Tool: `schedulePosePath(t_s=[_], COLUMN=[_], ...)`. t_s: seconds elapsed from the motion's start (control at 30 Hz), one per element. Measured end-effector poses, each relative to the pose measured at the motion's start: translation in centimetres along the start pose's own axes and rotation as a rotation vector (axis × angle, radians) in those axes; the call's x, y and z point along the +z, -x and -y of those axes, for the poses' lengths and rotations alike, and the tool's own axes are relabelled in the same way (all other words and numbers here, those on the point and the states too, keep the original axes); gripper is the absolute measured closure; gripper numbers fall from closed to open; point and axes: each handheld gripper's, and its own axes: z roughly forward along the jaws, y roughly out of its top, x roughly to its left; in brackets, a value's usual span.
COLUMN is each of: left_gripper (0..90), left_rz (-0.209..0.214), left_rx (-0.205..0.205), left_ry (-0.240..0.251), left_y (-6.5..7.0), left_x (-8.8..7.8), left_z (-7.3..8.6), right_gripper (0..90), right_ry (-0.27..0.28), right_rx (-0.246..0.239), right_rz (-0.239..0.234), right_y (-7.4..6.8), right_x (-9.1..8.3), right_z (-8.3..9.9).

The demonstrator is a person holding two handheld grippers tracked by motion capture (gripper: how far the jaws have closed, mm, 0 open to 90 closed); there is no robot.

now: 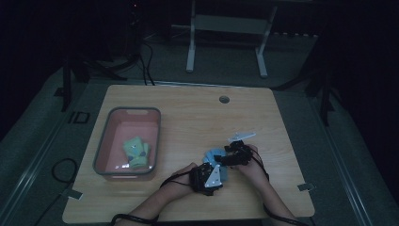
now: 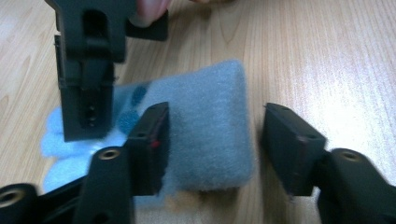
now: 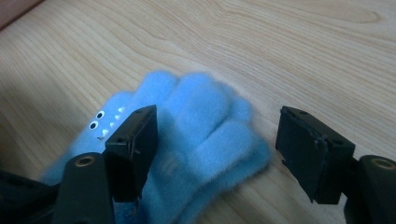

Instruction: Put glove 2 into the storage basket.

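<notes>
While green gloves [image 1: 135,151] are already lying in the bin [image 1: 104,136], both open tongs are straddling the blue glove [image 2: 205,126] on the tabletop [image 1: 188,108], ungrasped.

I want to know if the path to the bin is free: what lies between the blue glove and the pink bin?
Bare wood of the table in the high view: nothing sits between the blue glove and the pink bin.

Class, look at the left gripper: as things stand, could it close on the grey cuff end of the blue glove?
Probably yes. The left gripper has its jaws open astride the glove's grey cuff, which lies flat on the table; nothing sits between them. The right gripper hovers beside it.
</notes>
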Motion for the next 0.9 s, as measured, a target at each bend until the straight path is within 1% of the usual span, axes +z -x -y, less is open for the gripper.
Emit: schedulePosePath(t_s=[0.03, 0.07, 0.13, 0.17, 0.2, 0.23, 0.27, 0.3, 0.33, 0.37, 0.4, 0.43, 0.5, 0.53, 0.57, 0.6, 0.63, 0.7, 0.77, 0.83, 0.9], left_gripper=[51.7, 57.3, 61.1, 63.1, 64.8, 66.7, 69.0, 70.5, 71.7, 72.6, 73.4, 73.9, 74.9, 75.4, 75.9, 76.2, 76.4, 76.7, 76.8, 76.8, 76.9], left_rz=[-0.001, -0.012, -0.003, 0.000, 0.004, 0.007, 0.013, 0.022, 0.030, 0.039, 0.045, 0.057, 0.077, 0.084, 0.091, 0.092, 0.095, 0.095, 0.095, 0.084, 0.081], left_rx=[0.003, 0.011, 0.009, 0.007, 0.008, 0.009, 0.003, -0.009, -0.019, -0.032, -0.036, -0.055, -0.080, -0.094, -0.105, -0.103, -0.113, -0.109, -0.114, -0.097, -0.090], left_ry=[-0.003, -0.011, -0.021, -0.027, -0.033, -0.035, -0.036, -0.033, -0.034, -0.032, -0.031, -0.028, -0.024, -0.019, -0.017, -0.019, -0.018, -0.025, -0.022, -0.031, -0.034], left_y=[0.0, 0.0, -0.2, -0.2, -0.3, -0.3, -0.5, -0.6, -0.8, -0.9, -1.0, -1.2, -1.5, -1.7, -1.8, -1.9, -2.0, -2.1, -2.3, -2.4, -2.4], left_x=[0.0, 0.0, 0.0, 0.0, 0.0, 0.0, -0.1, -0.1, -0.1, -0.2, -0.2, -0.2, -0.3, -0.4, -0.4, -0.5, -0.6, -0.9, -1.2, -1.6, -2.0], left_z=[0.0, 0.0, -0.1, -0.1, -0.2, -0.2, -0.2, -0.2, -0.2, -0.2, -0.2, -0.2, -0.1, -0.1, -0.1, 0.0, -0.1, -0.1, -0.2, -0.4, -0.5], right_gripper=[30.0, 32.8, 37.3, 42.4, 46.4, 48.9, 55.3, 59.9, 62.9, 67.0, 69.9, 71.9, 74.8, 75.7, 77.0, 77.9, 78.7, 80.1, 81.0, 81.3, 81.9], right_ry=[-0.001, -0.004, -0.011, -0.013, -0.020, -0.027, -0.030, -0.041, -0.044, -0.045, -0.054, -0.056, -0.061, -0.063, -0.057, -0.054, -0.052, -0.038, -0.030, -0.023, -0.022], right_rx=[-0.007, -0.017, -0.031, -0.032, -0.030, -0.029, -0.033, -0.023, -0.012, -0.015, -0.013, -0.007, 0.009, 0.024, 0.031, 0.045, 0.051, 0.052, 0.055, 0.052, 0.044], right_rz=[0.000, -0.002, -0.001, -0.009, -0.027, -0.038, -0.048, -0.073, -0.089, -0.099, -0.114, -0.120, -0.133, -0.136, -0.138, -0.144, -0.144, -0.143, -0.145, -0.145, -0.141], right_y=[-0.1, -0.2, -0.5, -0.5, -0.5, -0.4, -0.4, -0.3, -0.2, -0.2, -0.3, -0.3, -0.4, -0.3, -0.2, -0.1, -0.1, -0.1, -0.2, -0.3, -0.5], right_x=[0.0, 0.0, -0.1, -0.1, -0.2, -0.2, -0.2, -0.2, -0.2, -0.1, 0.0, 0.0, 0.1, 0.1, 0.1, 0.0, 0.0, -0.2, -0.5, -0.8, -1.0], right_z=[0.0, 0.1, 0.1, 0.1, 0.1, 0.0, -0.1, -0.2, -0.2, -0.3, -0.3, -0.3, -0.4, -0.4, -0.4, -0.4, -0.4, -0.5, -0.7, -1.0, -1.3])
